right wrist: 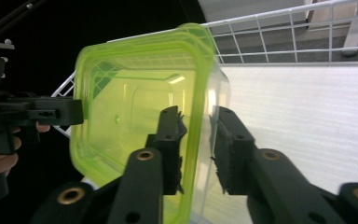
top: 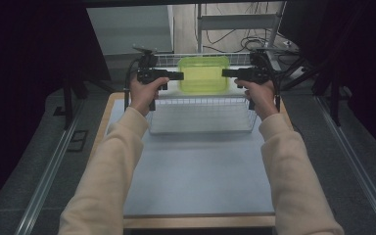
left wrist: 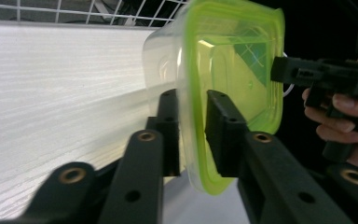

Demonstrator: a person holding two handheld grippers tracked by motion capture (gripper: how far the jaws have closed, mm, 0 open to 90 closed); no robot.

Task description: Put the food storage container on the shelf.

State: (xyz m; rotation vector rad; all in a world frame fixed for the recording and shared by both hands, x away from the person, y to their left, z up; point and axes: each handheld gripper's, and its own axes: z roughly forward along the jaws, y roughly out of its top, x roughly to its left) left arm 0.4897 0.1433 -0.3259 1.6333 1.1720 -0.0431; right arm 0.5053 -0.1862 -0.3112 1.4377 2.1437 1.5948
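A lime-green see-through plastic container [top: 203, 74] hangs over the far half of a white wire basket [top: 200, 105], between my two grippers. My left gripper [top: 178, 76] reaches in at its left rim and my right gripper [top: 226, 73] at its right rim. In the left gripper view the container's rim [left wrist: 228, 60] runs between the jaws of the left gripper [left wrist: 193, 130], with a thin gap on each side. In the right gripper view the rim [right wrist: 135, 107] likewise passes between the jaws of the right gripper [right wrist: 198, 149] without being pinched. The rim looks blurred in both gripper views.
The basket stands at the far end of a pale mat [top: 200, 171] on a wooden-edged table. Its floor is a white panel [left wrist: 51, 93] with wire walls around it. Dark stands and cables crowd the back and both sides.
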